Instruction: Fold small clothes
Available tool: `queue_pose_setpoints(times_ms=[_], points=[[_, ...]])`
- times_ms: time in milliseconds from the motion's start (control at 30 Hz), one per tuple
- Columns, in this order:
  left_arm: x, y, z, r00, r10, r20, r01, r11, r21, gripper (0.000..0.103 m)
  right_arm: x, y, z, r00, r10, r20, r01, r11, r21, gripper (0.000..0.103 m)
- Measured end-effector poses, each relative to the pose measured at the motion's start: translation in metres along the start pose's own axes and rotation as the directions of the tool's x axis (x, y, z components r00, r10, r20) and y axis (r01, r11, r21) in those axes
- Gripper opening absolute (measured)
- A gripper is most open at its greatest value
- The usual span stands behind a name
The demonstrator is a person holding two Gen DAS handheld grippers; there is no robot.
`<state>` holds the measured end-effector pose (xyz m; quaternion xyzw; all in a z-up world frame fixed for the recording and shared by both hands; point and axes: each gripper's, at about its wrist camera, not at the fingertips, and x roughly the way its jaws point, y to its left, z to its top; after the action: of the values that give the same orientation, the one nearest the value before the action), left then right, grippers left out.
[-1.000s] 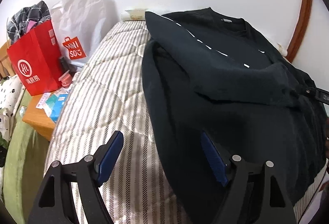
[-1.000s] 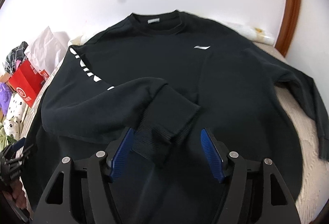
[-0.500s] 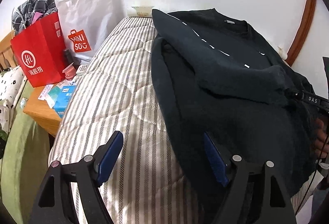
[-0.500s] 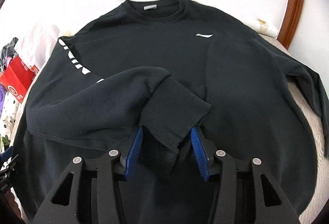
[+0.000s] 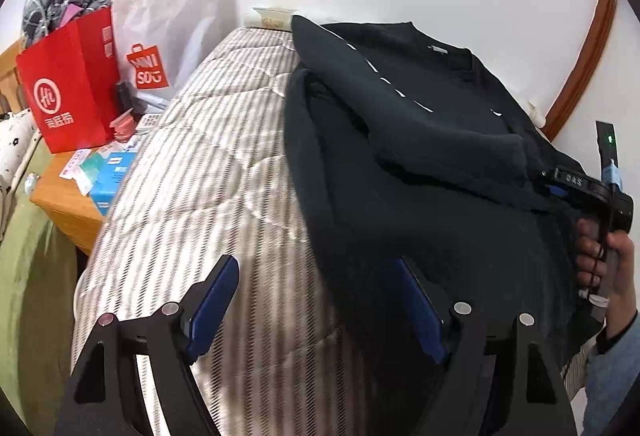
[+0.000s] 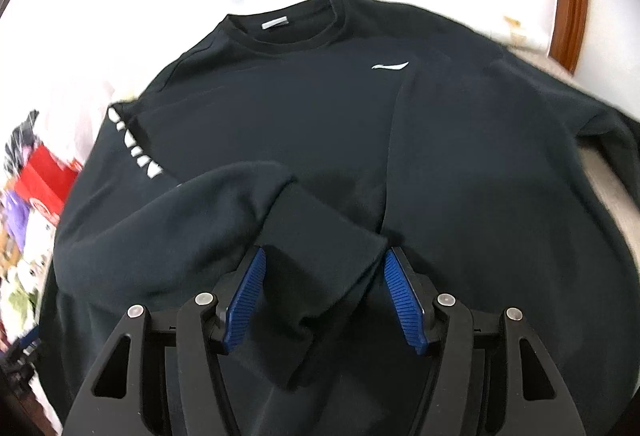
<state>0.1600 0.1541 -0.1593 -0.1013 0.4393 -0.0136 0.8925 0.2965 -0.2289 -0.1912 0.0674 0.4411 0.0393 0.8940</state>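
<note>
The red bag [image 5: 70, 83] holds checked cloth [image 5: 66, 1]. The left gripper [image 5: 316, 310] stands apart, empty; the right gripper's [image 6: 324, 292] jaws, just opening, straddle the sweater's [image 6: 320, 123] cuff [image 6: 320, 248].

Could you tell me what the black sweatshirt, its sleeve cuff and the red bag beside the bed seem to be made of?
Black sweatshirt: probably a thick cotton-type knit, matte, lying in soft, rounded folds.
Sleeve cuff: likely ribbed knit; it forms a snugger band than the sleeve, though blur hides any ribs.
Red bag: looks like stiff coated paper, with flat panels, sharp creases and a slight sheen.
</note>
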Motion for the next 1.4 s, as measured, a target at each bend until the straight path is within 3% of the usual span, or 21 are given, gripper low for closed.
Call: queue_pose_setpoints(times_ms=[67, 100, 167, 333, 400, 500, 700, 900, 1133, 1233, 1300, 1400], points=[[0.006, -0.006, 0.003, 1.0, 0.008, -0.011, -0.008, 1.0, 0.002, 0.078, 0.002, 0.001, 0.005, 0.999, 0.011, 0.03, -0.01, 1.0, -0.007, 0.029], [0.01, -0.009, 0.004, 1.0, 0.016, -0.014, -0.016, 1.0, 0.004, 0.078, 0.003, 0.003, 0.008, 0.999, 0.01, 0.035, -0.009, 0.999, -0.031, 0.009], [0.016, -0.015, 0.005, 0.998, 0.052, -0.019, -0.052, 0.998, 0.018, 0.078, 0.0, 0.008, 0.016, 0.998, 0.056, 0.029, -0.054, 0.997, -0.064, 0.009], [0.024, -0.018, 0.004, 0.991, 0.132, -0.025, -0.131, 0.991, 0.026, 0.078, -0.044, 0.004, 0.044, 0.982, 0.103, 0.16, -0.088, 0.991, -0.098, 0.008], [0.025, -0.02, 0.005, 0.988, 0.15, -0.031, -0.149, 0.988, 0.026, 0.078, -0.06, -0.007, 0.058, 0.975, 0.091, 0.203, -0.074, 0.993, -0.093, 0.008], [0.027, -0.021, 0.006, 0.986, 0.163, -0.03, -0.162, 0.987, 0.024, 0.078, -0.066, -0.031, 0.074, 0.973, 0.013, 0.23, 0.001, 0.998, -0.062, 0.008], [0.028, -0.022, 0.007, 0.984, 0.174, -0.036, -0.173, 0.985, 0.017, 0.079, -0.045, -0.093, 0.083, 0.98, -0.105, 0.169, 0.089, 0.991, 0.101, 0.009], [0.027, -0.021, 0.007, 0.983, 0.178, -0.044, -0.177, 0.984, 0.014, 0.079, -0.025, -0.121, 0.072, 0.987, -0.119, 0.109, 0.102, 0.983, 0.151, 0.011], [0.02, -0.022, 0.002, 0.986, 0.162, -0.049, -0.161, 0.987, 0.018, 0.079, -0.005, -0.126, 0.052, 0.975, -0.22, 0.019, 0.219, 0.974, 0.053, 0.024], [0.017, -0.024, -0.002, 0.985, 0.165, -0.053, -0.164, 0.986, 0.027, 0.079, -0.005, -0.127, 0.038, 0.954, -0.3, -0.01, 0.3, 0.954, 0.004, 0.024], [0.013, -0.026, -0.005, 0.985, 0.162, -0.057, -0.16, 0.987, 0.032, 0.079, -0.019, -0.128, 0.028, 0.953, -0.304, 0.012, 0.304, 0.953, 0.0, 0.027], [0.006, -0.028, -0.01, 0.986, 0.159, -0.051, -0.157, 0.986, 0.05, 0.079, -0.048, -0.129, 0.009, 0.959, -0.281, 0.046, 0.281, 0.96, 0.001, 0.04]])
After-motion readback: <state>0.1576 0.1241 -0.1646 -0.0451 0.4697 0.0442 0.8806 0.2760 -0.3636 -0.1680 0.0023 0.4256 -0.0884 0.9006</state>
